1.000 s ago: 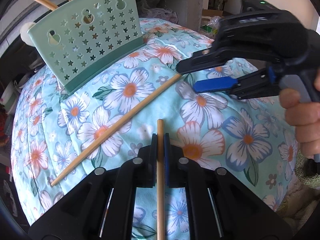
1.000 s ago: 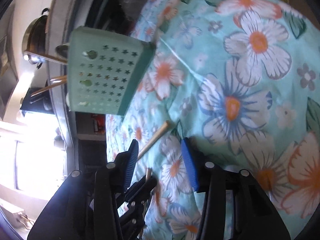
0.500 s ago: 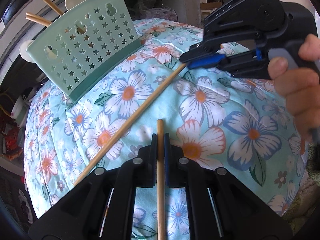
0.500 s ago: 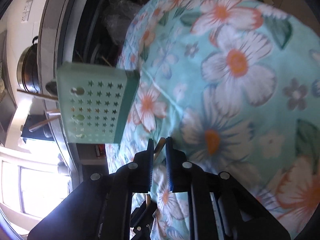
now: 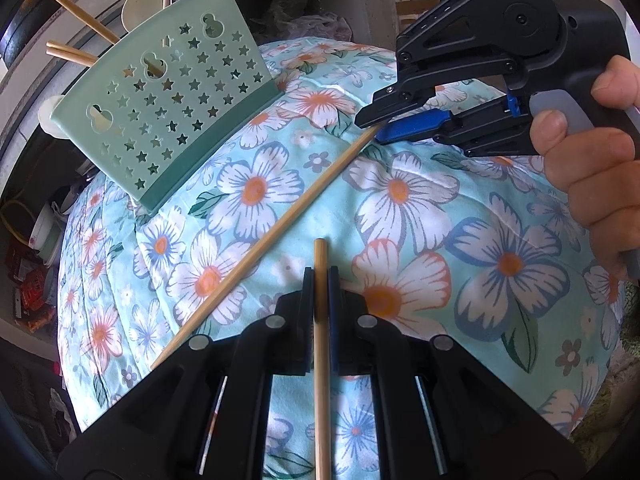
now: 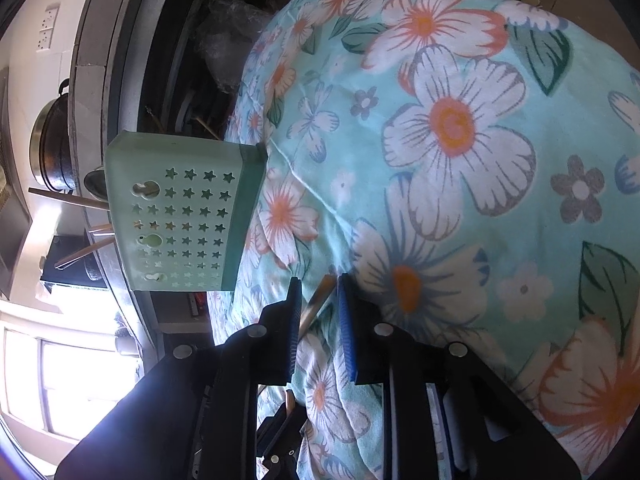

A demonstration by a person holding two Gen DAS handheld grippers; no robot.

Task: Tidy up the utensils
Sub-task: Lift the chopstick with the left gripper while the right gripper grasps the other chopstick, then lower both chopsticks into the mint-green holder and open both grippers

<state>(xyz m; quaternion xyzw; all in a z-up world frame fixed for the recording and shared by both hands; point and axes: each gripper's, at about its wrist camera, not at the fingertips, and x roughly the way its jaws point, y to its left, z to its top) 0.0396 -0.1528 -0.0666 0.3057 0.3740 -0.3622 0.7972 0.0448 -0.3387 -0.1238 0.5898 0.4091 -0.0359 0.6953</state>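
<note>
Floral cloth [image 6: 520, 92]; chopstick [image 6: 318, 300] between hand-held gripper [image 6: 319, 300]

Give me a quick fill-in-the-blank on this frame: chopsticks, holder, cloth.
1. The left hand-held gripper is shut on a wooden ____.
2. The green holder is pierced with ____-shaped holes.
3. The loose chopstick lies on a cloth printed with ____.
4. The end of the loose chopstick sits between the jaws of the ____ hand-held gripper.

Missing words: chopstick; star; flowers; right

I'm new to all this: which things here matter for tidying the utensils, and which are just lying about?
Job:
- chopstick in left claw
- chopstick on cloth, tip between right claw's opening jaws
- green holder

Lying about:
- floral cloth
- pot
</note>
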